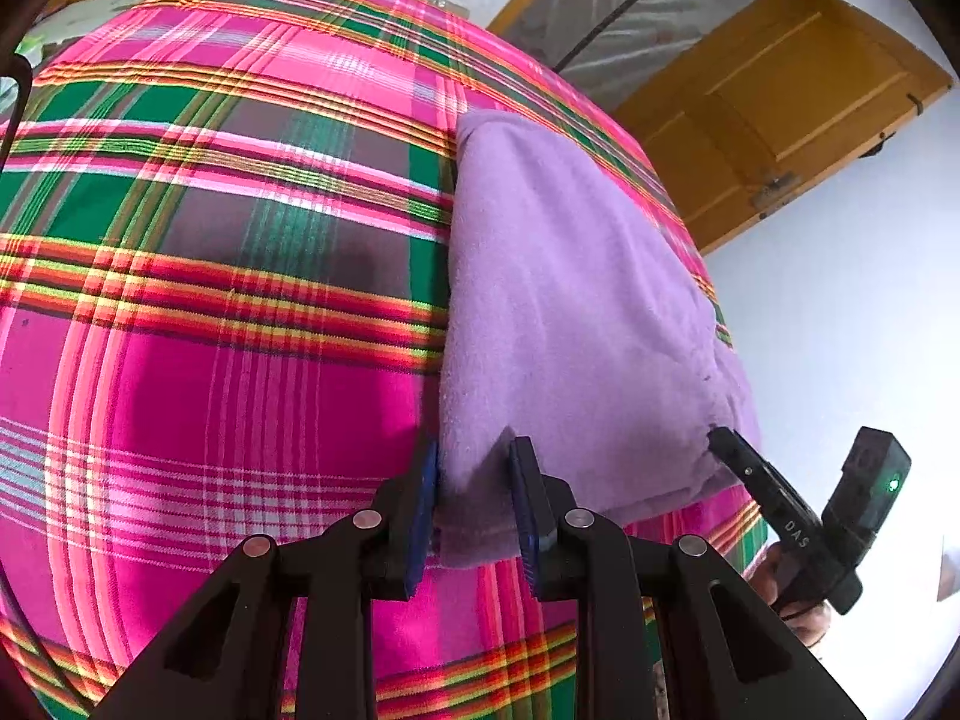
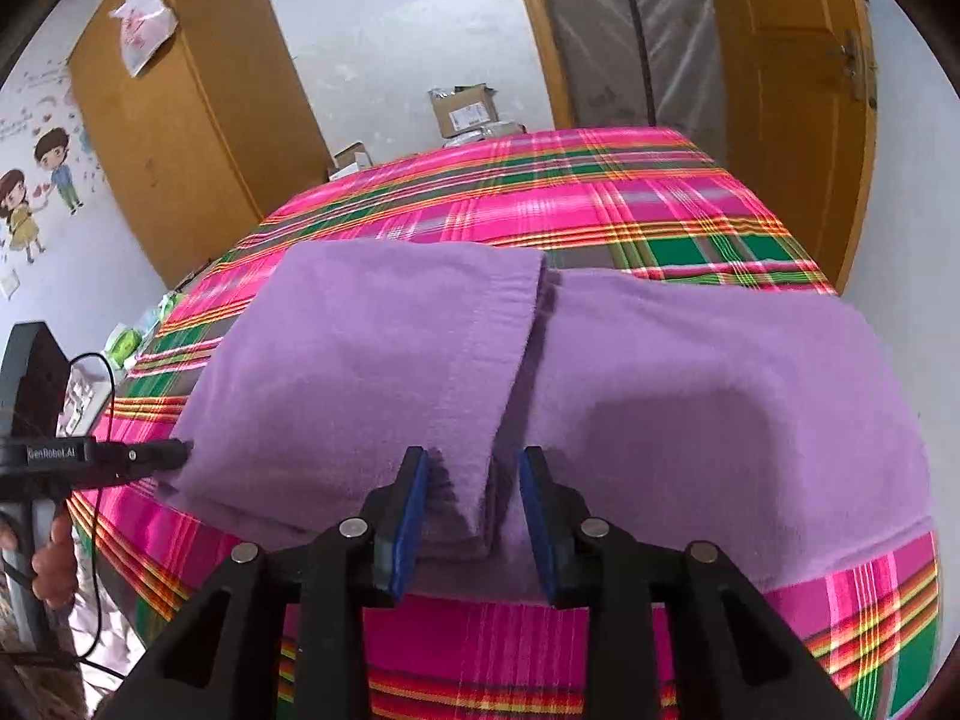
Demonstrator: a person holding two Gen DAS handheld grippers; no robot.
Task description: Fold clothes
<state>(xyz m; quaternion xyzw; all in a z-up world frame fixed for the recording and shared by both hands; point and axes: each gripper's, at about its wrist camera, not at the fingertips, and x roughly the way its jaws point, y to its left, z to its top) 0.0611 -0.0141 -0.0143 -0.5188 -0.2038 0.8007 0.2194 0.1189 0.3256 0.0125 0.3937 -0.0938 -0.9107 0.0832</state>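
A purple fleece garment lies on a bed covered with a pink plaid sheet. Its left part is folded over toward the middle. My left gripper is shut on the garment's near left corner, with cloth filling the gap between its blue pads. From the right wrist view that same left gripper sits at the cloth's left edge. My right gripper stands open astride the folded flap's near edge, and its pads do not press on the cloth. From the left wrist view the right gripper touches the garment's right edge.
The bed's near edge runs just under both grippers. Cardboard boxes stand beyond the far edge. Wooden doors and a plastic-covered doorway line the wall. A black cable hangs by the hand at the left.
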